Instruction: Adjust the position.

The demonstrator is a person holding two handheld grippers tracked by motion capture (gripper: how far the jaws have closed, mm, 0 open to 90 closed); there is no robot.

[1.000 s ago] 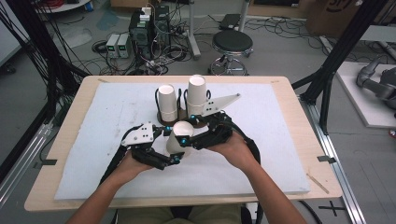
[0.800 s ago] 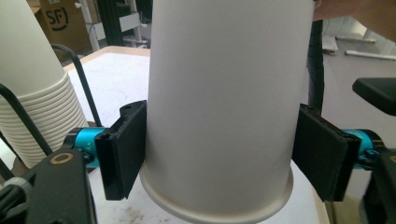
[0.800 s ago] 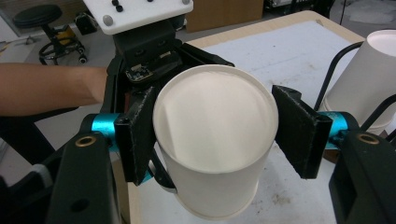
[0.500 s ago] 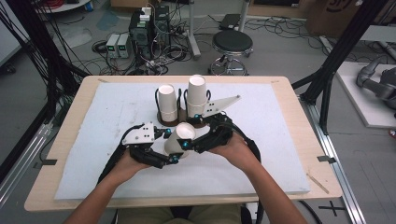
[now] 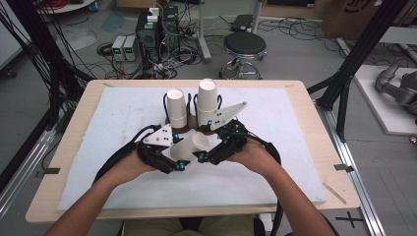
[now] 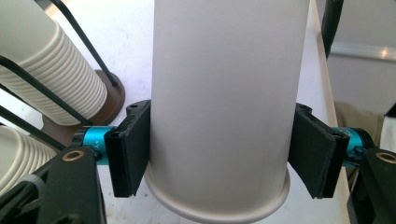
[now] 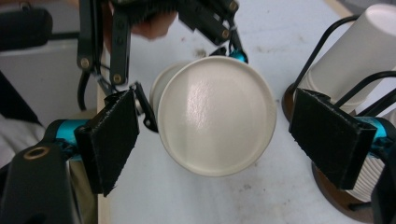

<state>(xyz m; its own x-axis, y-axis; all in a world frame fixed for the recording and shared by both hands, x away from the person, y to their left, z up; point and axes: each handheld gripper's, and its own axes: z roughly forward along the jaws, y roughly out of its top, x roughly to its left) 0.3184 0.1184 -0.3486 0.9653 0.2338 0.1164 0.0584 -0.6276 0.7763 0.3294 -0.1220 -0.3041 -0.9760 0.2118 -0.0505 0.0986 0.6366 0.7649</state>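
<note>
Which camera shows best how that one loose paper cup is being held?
The left gripper view: the paper cup sits squeezed between that left gripper's two black pads. The right gripper view shows its round end, with the right gripper open around it. The high view shows it small, between both hands.

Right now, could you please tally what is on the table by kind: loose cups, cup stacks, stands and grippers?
Loose cup: 1
Cup stacks: 2, the left stack and the right stack
Stand: 1
Grippers: 2, the left gripper, shut on the loose cup, and the right gripper, open
Total: 6
</note>
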